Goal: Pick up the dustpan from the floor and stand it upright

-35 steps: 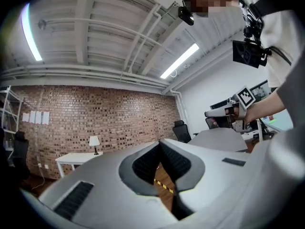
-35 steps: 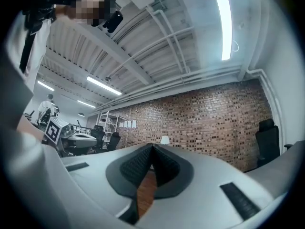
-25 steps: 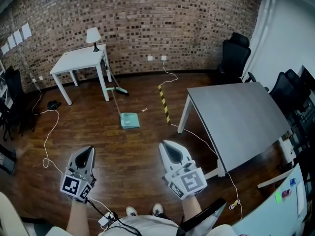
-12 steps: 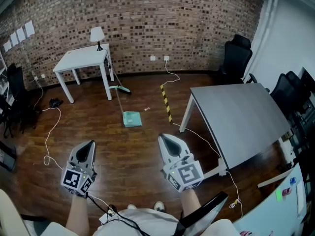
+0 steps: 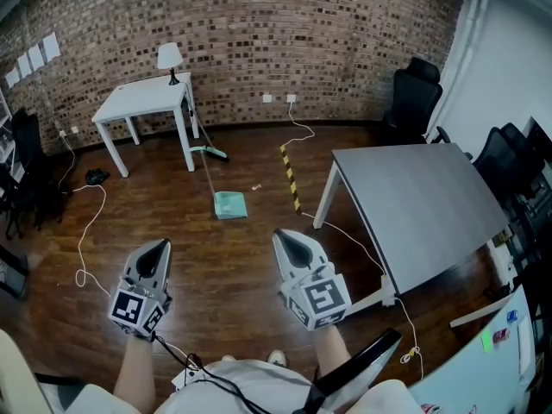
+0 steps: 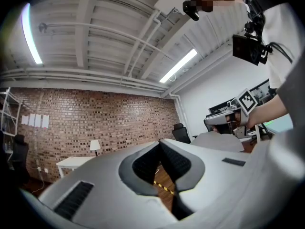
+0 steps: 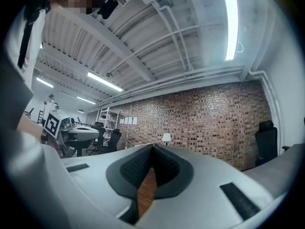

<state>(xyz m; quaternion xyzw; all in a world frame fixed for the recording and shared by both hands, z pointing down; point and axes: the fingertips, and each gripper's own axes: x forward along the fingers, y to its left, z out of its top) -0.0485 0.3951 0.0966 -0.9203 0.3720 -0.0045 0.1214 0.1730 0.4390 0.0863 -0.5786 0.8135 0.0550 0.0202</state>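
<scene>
Dustpan (image 5: 229, 205) lying flat, long handle (image 5: 210, 178) pts twd brick wall (image 5: 259, 33).

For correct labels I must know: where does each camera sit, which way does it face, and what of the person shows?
Head view: on the head, facing steeply down at floor and dustpan; shows left gripper, right gripper, forearms.
Left gripper view: on the left gripper, along its shut jaws toward the brick wall; shows the person's torso.
Right gripper view: on the right gripper, along its shut jaws toward that wall; shows the left arm.
Shared: all three show the lamp.
</scene>
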